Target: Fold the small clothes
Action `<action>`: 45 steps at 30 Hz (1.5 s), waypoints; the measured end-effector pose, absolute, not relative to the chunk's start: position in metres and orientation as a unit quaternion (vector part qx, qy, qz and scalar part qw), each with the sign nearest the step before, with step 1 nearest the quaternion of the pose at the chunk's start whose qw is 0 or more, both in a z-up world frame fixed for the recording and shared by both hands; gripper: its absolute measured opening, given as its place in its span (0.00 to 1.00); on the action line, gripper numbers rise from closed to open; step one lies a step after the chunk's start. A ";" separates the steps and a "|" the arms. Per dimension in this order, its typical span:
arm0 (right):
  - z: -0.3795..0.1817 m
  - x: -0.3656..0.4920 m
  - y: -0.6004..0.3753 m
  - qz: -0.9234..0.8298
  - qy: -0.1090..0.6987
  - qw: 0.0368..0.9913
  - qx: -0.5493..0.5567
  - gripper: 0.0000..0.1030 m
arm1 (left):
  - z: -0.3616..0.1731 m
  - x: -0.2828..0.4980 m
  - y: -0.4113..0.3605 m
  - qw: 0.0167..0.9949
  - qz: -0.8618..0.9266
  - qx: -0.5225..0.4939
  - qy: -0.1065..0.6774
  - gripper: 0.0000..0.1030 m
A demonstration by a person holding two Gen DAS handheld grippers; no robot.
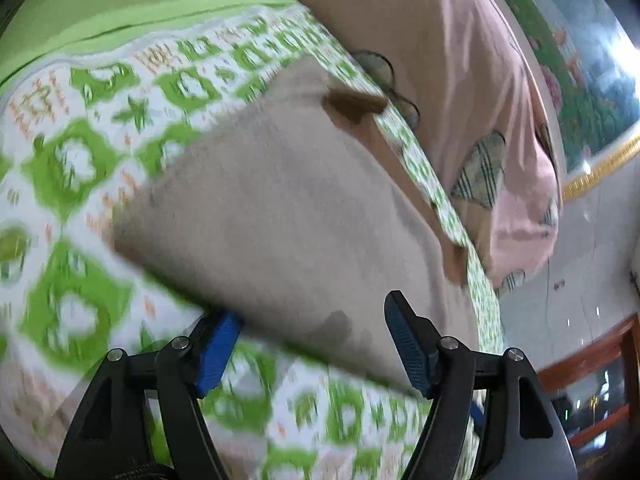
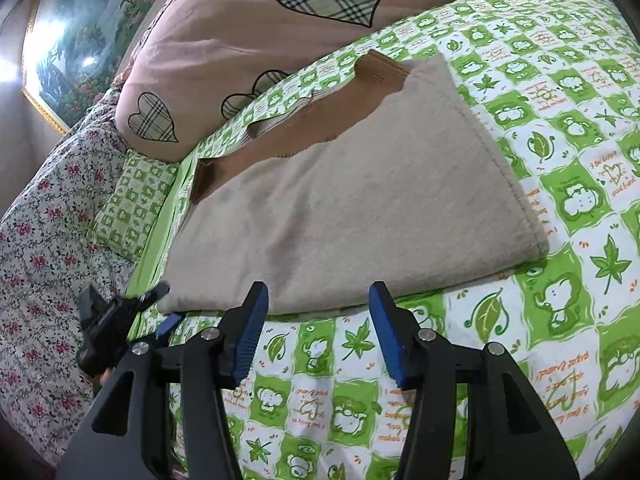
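A beige knitted garment [image 2: 352,196] lies folded on the green and white patterned bedsheet [image 2: 560,200], with a brown inner layer showing at its far edge. In the left wrist view the garment [image 1: 264,208] is blurred and fills the middle. My left gripper [image 1: 316,340] is open at the garment's near corner, its left blue pad [image 1: 218,354] partly under the edge. It also shows in the right wrist view [image 2: 160,308] at the garment's left corner. My right gripper [image 2: 318,320] is open and empty, just short of the garment's near edge.
A pink quilt with plaid hearts [image 2: 248,40] is heaped behind the garment. A floral pillow [image 2: 44,240] and a small green patterned pillow [image 2: 132,200] lie at the left. A framed picture [image 2: 80,40] hangs on the wall. Wooden furniture [image 1: 592,376] stands beyond the bed.
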State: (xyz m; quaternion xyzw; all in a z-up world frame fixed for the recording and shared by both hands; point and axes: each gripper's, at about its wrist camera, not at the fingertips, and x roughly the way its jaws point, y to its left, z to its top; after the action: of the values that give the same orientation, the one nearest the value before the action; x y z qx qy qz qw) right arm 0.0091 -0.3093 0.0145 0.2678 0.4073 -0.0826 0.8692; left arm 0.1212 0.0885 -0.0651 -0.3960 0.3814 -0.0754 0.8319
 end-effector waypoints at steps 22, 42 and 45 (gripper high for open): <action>0.041 0.031 -0.372 -0.080 0.377 0.874 0.296 0.52 | 0.032 0.185 -0.038 0.899 -0.181 -0.215 0.335 0.10; -0.013 0.183 -0.380 0.069 0.454 0.785 0.415 0.48 | 0.005 0.187 -0.138 0.888 -0.220 -0.108 0.389 0.10; -0.001 0.200 -0.379 0.045 0.453 0.809 0.372 0.17 | 0.015 0.180 -0.146 0.893 -0.221 -0.088 0.383 0.10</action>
State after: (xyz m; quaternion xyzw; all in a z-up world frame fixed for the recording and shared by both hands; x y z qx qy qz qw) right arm 0.1997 -0.3789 -0.0010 0.3715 0.4530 0.0451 0.8091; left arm 0.1799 -0.1456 0.0152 -0.0880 0.3829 -0.2208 0.8927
